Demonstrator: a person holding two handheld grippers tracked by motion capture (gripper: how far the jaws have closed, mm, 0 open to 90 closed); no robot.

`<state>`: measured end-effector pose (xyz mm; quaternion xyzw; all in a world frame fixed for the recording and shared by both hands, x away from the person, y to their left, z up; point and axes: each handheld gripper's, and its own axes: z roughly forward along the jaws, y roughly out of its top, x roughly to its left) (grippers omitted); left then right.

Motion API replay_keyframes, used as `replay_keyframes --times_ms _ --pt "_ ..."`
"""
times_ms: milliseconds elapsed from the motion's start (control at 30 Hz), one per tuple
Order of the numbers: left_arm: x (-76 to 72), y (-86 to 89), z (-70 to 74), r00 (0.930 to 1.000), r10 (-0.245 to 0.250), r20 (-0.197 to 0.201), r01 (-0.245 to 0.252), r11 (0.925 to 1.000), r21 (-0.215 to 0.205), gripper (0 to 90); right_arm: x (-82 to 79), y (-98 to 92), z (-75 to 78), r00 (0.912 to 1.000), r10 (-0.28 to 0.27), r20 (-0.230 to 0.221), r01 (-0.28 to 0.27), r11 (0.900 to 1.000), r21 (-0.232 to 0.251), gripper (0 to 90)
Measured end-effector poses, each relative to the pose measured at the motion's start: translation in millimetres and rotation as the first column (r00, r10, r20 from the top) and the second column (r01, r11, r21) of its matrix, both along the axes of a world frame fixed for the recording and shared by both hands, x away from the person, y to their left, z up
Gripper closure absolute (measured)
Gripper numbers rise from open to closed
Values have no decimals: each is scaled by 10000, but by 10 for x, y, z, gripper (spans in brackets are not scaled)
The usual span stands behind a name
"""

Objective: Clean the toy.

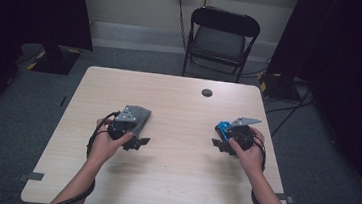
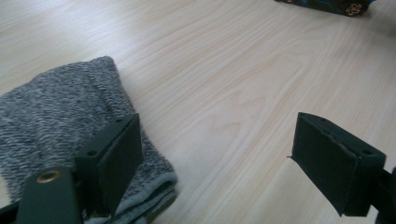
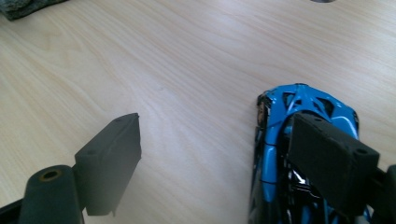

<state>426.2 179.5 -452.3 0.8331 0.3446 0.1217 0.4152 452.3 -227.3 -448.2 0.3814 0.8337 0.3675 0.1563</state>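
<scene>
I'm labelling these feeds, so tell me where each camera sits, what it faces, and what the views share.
High view: above the person's side, looking forward and down on the table; both forearms, left gripper and right gripper show.
Left gripper view: rides the left gripper, facing the grey knit cloth; open fingers.
Right gripper view: rides the right gripper, facing the blue toy car; open fingers.
Shared: cloth and car appear in all three.

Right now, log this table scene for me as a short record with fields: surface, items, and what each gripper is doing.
surface: light wooden table
item by left hand: grey knitted cloth, lying flat
item by right hand: blue toy car, on the table
left gripper: open, one of its fingers over the cloth's edge, nothing held
right gripper: open, one of its fingers above the car, no grip
background: black folding chair beyond the table
</scene>
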Motion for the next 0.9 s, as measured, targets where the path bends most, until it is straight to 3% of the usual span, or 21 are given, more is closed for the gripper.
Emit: replay_keyframes --times_ms 900 --pt "-204 -315 -184 9961 -848 -226 846 9964 -103 161 -236 335 -53 9913 1314 31 -1314 9913 86 163"
